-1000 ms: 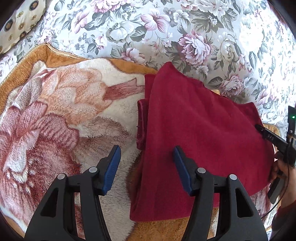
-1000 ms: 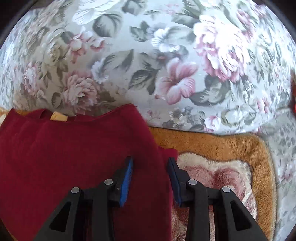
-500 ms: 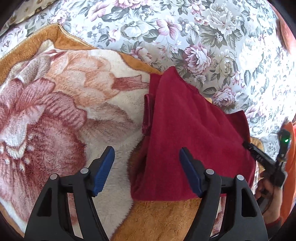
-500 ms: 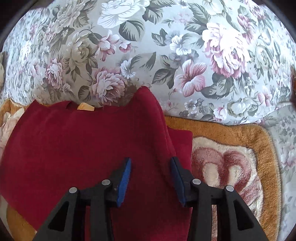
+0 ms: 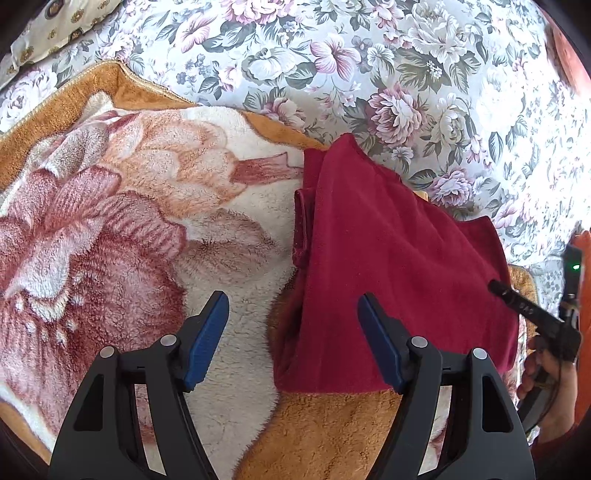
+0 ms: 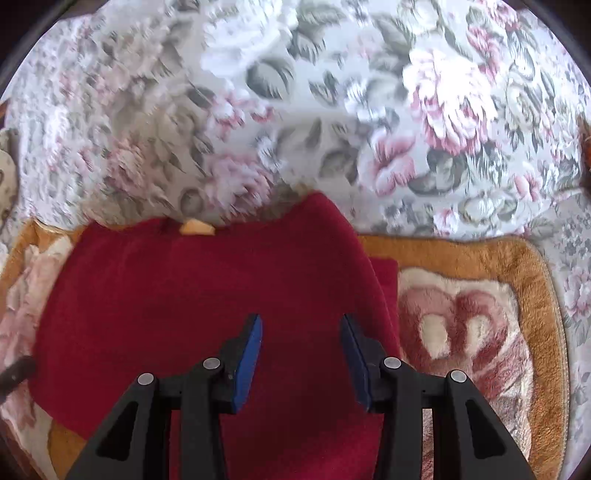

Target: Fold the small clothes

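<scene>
A dark red folded garment (image 5: 388, 266) lies flat on a fluffy blanket (image 5: 129, 229), partly over the blanket's far orange border. My left gripper (image 5: 292, 299) hangs open above the garment's left edge, its blue pads (image 5: 207, 339) touching nothing. In the right wrist view my right gripper (image 6: 301, 319) stands open just above the garment (image 6: 184, 306), near its right side, with no cloth pinched. The right gripper (image 5: 532, 314) also shows at the left wrist view's right edge, held by a hand (image 5: 550, 384).
The blanket (image 6: 461, 321), printed with a large pink flower, lies on a floral bedsheet (image 5: 369, 66) that fills the far side. A patterned pillow (image 5: 55, 29) sits at the far left. A small yellow tag (image 6: 195, 227) peeks out at the garment's far edge.
Both grippers opened wider and drew back a little from the garment, so more of it shows. The garment stays where it lay.
</scene>
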